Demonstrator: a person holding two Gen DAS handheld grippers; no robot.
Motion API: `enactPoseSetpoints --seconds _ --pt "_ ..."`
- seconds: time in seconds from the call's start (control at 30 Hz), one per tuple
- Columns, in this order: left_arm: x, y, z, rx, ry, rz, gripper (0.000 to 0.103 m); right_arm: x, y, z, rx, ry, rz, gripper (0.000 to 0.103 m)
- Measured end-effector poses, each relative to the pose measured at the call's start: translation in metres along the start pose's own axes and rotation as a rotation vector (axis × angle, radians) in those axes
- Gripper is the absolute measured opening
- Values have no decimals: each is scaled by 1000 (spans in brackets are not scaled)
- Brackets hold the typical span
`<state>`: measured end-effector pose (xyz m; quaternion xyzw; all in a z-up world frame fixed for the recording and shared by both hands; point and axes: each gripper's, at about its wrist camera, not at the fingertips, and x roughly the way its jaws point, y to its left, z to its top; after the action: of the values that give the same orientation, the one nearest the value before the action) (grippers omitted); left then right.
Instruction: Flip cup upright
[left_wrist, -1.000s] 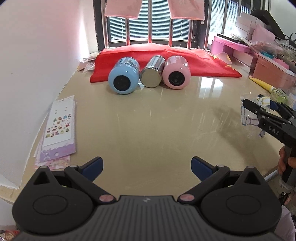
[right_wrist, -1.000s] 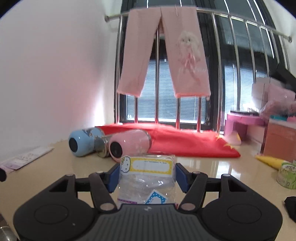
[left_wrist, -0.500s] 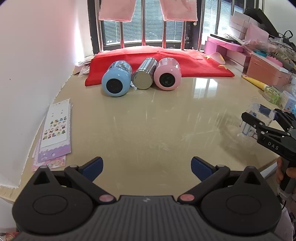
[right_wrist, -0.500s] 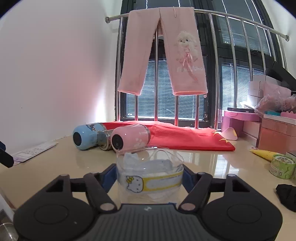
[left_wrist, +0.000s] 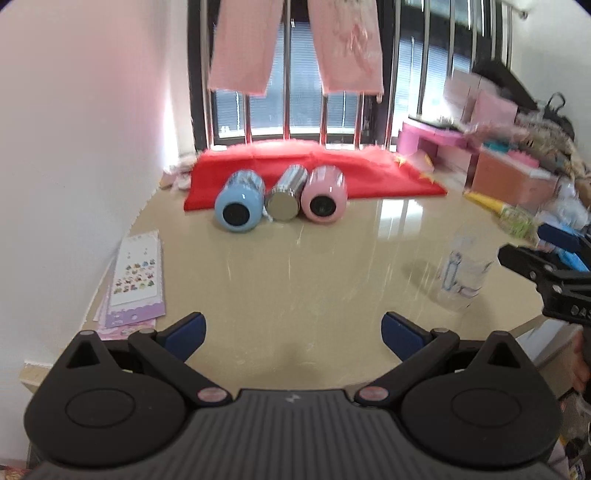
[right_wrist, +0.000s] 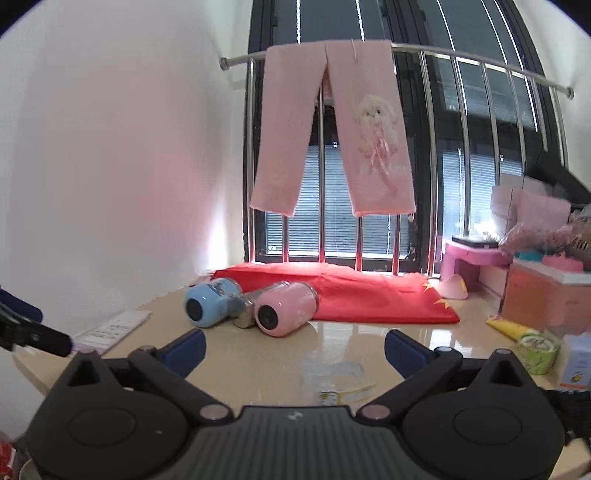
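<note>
A clear plastic cup (left_wrist: 461, 269) with a cartoon label stands upright on the beige table (left_wrist: 295, 280) at the right. In the right wrist view the cup (right_wrist: 338, 380) sits low between the wide-apart fingers, untouched. My right gripper (right_wrist: 294, 347) is open and empty; it shows in the left wrist view (left_wrist: 543, 254) just right of the cup. My left gripper (left_wrist: 293, 328) is open and empty above the table's near edge.
Three bottles lie on their sides at the back: blue (left_wrist: 240, 206), steel (left_wrist: 286, 203), pink (left_wrist: 324, 199), before a red cloth (left_wrist: 314, 173). Sticker sheets (left_wrist: 135, 277) lie at the left edge. Boxes and clutter (left_wrist: 517, 177) crowd the right.
My right gripper opened and let go of the cup, which now stands upright on the table. The gripper drew back and up. My left gripper tilted upward a little.
</note>
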<state>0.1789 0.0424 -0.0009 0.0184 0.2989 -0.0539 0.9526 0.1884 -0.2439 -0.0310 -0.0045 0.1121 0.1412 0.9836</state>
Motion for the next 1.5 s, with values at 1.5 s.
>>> enactPoseSetpoints --seconds 1.5 --pt "-183 -46 -79 -28 -463 47 103 -196 72 32 36 -20 -106 103"
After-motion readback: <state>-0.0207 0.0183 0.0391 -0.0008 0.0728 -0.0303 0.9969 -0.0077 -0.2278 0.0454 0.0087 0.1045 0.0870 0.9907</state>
